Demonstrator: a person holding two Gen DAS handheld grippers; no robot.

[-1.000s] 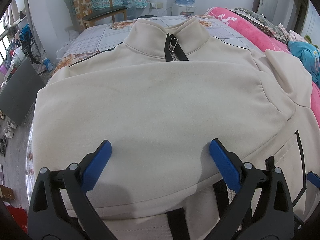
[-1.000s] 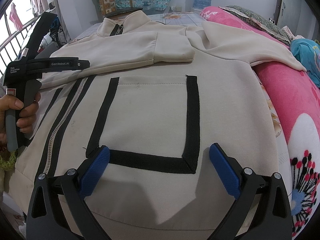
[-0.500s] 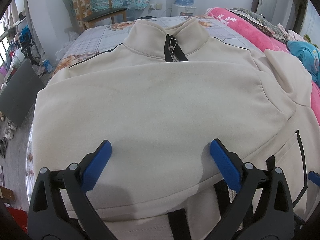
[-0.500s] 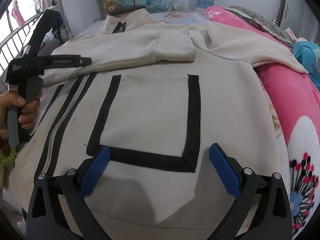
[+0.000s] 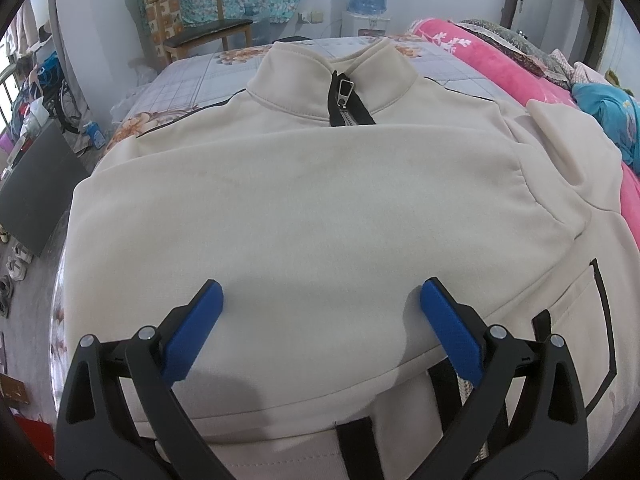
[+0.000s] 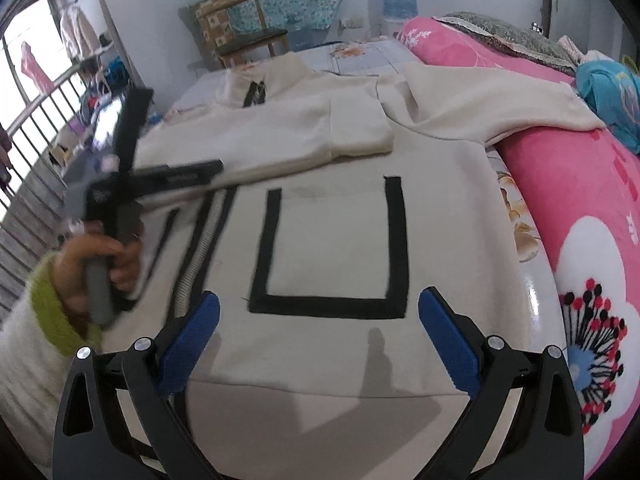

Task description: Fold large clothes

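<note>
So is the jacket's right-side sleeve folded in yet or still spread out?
Still spread: that sleeve lies out over the pink quilt. The other sleeve is folded across the chest.

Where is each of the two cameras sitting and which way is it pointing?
Left wrist: rides the left claw, open above the cream jacket's folded sleeve, facing its collar and the wooden chair.
Right wrist: rides the right claw, open over the black-trimmed pocket, facing the same way; the person's left hand shows, gripping the other tool.
Shared: jacket, collar, chair, pink blanket.
</note>
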